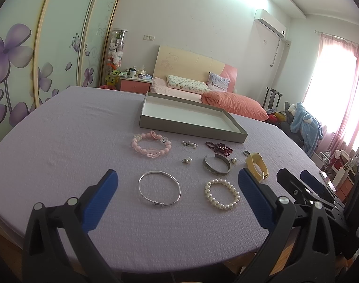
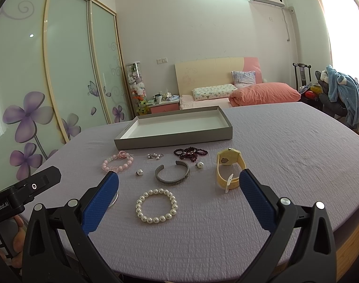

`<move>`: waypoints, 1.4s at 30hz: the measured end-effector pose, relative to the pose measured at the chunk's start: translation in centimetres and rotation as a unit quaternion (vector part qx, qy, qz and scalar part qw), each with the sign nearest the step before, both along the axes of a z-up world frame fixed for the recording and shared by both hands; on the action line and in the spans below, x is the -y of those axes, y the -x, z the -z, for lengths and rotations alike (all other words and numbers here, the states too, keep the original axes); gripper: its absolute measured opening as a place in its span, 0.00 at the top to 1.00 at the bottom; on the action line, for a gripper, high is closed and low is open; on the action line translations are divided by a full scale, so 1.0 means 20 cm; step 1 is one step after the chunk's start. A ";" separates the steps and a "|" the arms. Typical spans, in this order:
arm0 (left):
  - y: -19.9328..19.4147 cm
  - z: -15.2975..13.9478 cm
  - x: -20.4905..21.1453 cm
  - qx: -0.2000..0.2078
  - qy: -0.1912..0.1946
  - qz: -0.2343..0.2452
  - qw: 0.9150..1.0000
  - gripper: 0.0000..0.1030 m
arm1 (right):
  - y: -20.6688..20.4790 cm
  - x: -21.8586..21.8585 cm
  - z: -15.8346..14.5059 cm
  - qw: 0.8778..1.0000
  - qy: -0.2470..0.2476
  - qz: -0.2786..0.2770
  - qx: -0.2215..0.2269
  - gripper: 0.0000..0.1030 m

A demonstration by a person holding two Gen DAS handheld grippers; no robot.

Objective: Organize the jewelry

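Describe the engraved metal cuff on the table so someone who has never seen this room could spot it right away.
Start at the shallow grey box on the lilac tablecloth. In front of it, past the dark red beads, lies the engraved cuff, just beyond the white pearl bracelet. Unlike the beaded bracelets, it is a flat grey metal band with an open gap.

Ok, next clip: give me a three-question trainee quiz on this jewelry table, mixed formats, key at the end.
1. True or false: the gray tray already holds some jewelry.
2. Multiple choice: which piece lies nearest the open left gripper? A) the silver bangle B) the dark red bead strand C) the yellow watch
3. Fill in: between the open right gripper and the engraved cuff lies the ____ bracelet.

Key: 1 false, its white inside is bare; 2 A; 3 pearl.
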State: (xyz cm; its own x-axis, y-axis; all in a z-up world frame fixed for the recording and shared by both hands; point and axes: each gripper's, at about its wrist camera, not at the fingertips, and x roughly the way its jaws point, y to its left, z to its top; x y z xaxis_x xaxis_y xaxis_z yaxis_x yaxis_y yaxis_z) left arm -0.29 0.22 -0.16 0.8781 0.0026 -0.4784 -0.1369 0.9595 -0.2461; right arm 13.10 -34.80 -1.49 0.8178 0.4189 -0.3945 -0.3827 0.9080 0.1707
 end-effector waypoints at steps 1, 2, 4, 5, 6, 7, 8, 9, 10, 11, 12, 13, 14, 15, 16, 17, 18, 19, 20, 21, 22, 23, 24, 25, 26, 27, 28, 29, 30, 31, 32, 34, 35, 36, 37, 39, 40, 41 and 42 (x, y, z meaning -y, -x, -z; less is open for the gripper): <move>0.00 0.00 0.00 0.000 0.000 0.000 1.000 0.02 | 0.00 0.00 0.00 1.000 0.000 0.000 0.000 0.01; 0.00 0.00 0.00 0.000 0.000 0.000 1.000 0.02 | 0.00 0.00 0.00 1.000 0.000 0.000 0.000 0.01; -0.01 0.00 0.00 0.000 0.000 0.000 1.000 0.02 | 0.00 0.00 0.00 1.000 0.000 0.000 0.000 0.01; -0.01 0.00 0.00 0.000 0.000 0.000 1.000 0.02 | 0.00 0.00 0.00 1.000 0.000 0.000 0.000 0.01; -0.01 0.00 0.00 0.000 0.000 0.000 1.000 0.02 | 0.00 0.00 0.00 1.000 0.000 0.000 0.000 0.01; -0.01 0.00 0.00 0.000 0.000 0.000 1.000 0.02 | 0.00 0.00 0.00 1.000 0.000 0.000 0.000 0.01; -0.01 0.00 0.00 0.000 0.000 0.000 1.000 0.02 | 0.00 0.00 0.00 1.000 0.000 0.000 0.000 0.01; 0.00 0.00 0.00 0.000 0.000 0.000 1.000 0.02 | 0.00 0.00 0.00 1.000 0.000 0.000 0.000 0.01; -0.01 0.00 0.00 0.000 0.000 0.000 1.000 0.02 | 0.00 0.00 0.00 1.000 0.000 0.000 -0.001 0.01; -0.01 0.00 0.00 0.000 0.000 0.000 1.000 0.02 | 0.00 0.00 -0.01 1.000 0.001 -0.001 -0.001 0.01; -0.01 0.00 0.00 -0.001 0.000 0.000 1.000 0.02 | 0.00 0.00 -0.01 1.000 0.001 -0.001 -0.001 0.01; -0.01 0.00 0.00 -0.001 0.000 0.000 1.000 0.02 | 0.00 -0.01 0.01 1.000 0.001 -0.001 -0.001 0.01; -0.01 0.00 0.00 -0.001 0.000 0.000 1.000 0.02 | 0.01 0.00 0.02 1.000 0.001 -0.001 -0.001 0.01; -0.01 0.00 0.00 -0.001 0.000 0.000 1.000 0.02 | 0.01 0.00 0.02 1.000 0.001 -0.001 -0.001 0.01; -0.01 0.00 0.00 -0.001 0.000 0.000 1.000 0.02 | 0.01 0.00 0.02 1.000 0.001 -0.001 -0.001 0.01; -0.01 0.00 0.00 -0.001 0.000 0.000 1.000 0.02 | 0.01 0.00 0.02 1.000 0.001 -0.001 -0.001 0.01; -0.01 0.00 0.00 -0.001 0.000 0.000 1.000 0.02 | 0.01 0.00 0.01 1.000 0.001 -0.001 -0.001 0.01; -0.01 0.00 0.00 -0.001 0.000 0.000 1.000 0.02 | 0.01 0.00 0.02 1.000 0.001 -0.001 -0.001 0.01; -0.01 0.00 0.00 -0.001 0.000 0.000 1.000 0.02 | 0.01 0.00 0.01 1.000 0.001 -0.001 -0.002 0.01; 0.00 0.00 0.00 -0.001 0.000 0.000 1.000 0.02 | 0.01 0.00 0.02 1.000 0.001 -0.001 -0.002 0.01; -0.01 0.00 0.00 -0.001 0.000 0.000 1.000 0.02 | 0.01 0.00 0.02 1.000 0.001 -0.001 -0.001 0.01; -0.01 0.00 0.00 -0.001 0.000 0.000 1.000 0.02 | 0.01 0.00 0.02 1.000 0.001 -0.001 -0.001 0.01; -0.01 0.00 0.00 -0.001 0.000 0.000 1.000 0.02 | 0.01 -0.01 0.02 1.000 0.001 -0.001 -0.001 0.01; -0.01 0.00 0.00 -0.001 0.000 0.000 1.000 0.02 | 0.00 0.00 0.02 1.000 0.001 -0.001 -0.002 0.01; -0.01 0.00 0.00 -0.001 0.000 0.000 1.000 0.02 | 0.01 0.00 0.02 1.000 0.001 -0.001 -0.002 0.01; -0.01 0.00 0.00 -0.001 0.000 0.000 1.000 0.02 | 0.00 -0.01 0.02 1.000 0.001 -0.001 -0.002 0.01; -0.01 0.00 0.00 -0.001 0.000 0.000 1.000 0.02 | 0.01 -0.01 0.02 1.000 0.001 -0.001 -0.002 0.01; -0.01 0.00 0.00 -0.001 0.000 0.000 1.000 0.02 | 0.00 0.00 0.01 1.000 0.001 -0.001 -0.002 0.01; -0.01 0.00 0.00 -0.001 0.000 0.000 1.000 0.02 | 0.00 -0.02 0.03 1.000 0.001 -0.001 -0.002 0.01; -0.01 0.00 0.00 -0.001 0.000 0.000 1.000 0.02 | 0.00 -0.02 0.03 1.000 0.001 -0.001 -0.002 0.01; -0.01 0.00 0.00 -0.002 0.000 0.000 1.000 0.02 | 0.00 -0.02 0.03 1.000 0.002 -0.002 -0.002 0.01; -0.01 0.00 0.00 -0.001 0.000 0.000 1.000 0.02 | 0.00 -0.02 0.03 1.000 0.002 -0.002 -0.002 0.01; -0.01 0.00 0.00 -0.001 0.000 0.000 1.000 0.02 | 0.00 -0.02 0.03 1.000 0.002 -0.002 -0.003 0.01; -0.01 0.00 0.00 -0.002 0.000 0.000 1.000 0.02 | 0.00 -0.02 0.03 1.000 0.002 -0.002 -0.003 0.01; -0.01 0.00 0.00 -0.001 0.000 0.000 1.000 0.02 | 0.00 -0.02 0.03 1.000 0.002 -0.002 -0.003 0.01; -0.01 0.00 0.00 -0.001 0.000 0.000 1.000 0.02 | 0.00 -0.03 0.04 1.000 0.002 -0.002 -0.003 0.01; -0.01 0.01 0.00 -0.002 0.000 0.000 1.000 0.02 | 0.00 -0.03 0.04 1.000 0.002 -0.002 -0.003 0.01; -0.01 0.00 0.00 -0.002 0.000 0.000 1.000 0.02 | 0.01 -0.03 0.03 1.000 0.001 -0.003 -0.004 0.01; -0.01 0.01 0.00 -0.002 0.000 0.000 1.000 0.02 | 0.01 -0.03 0.04 1.000 0.001 -0.003 -0.004 0.01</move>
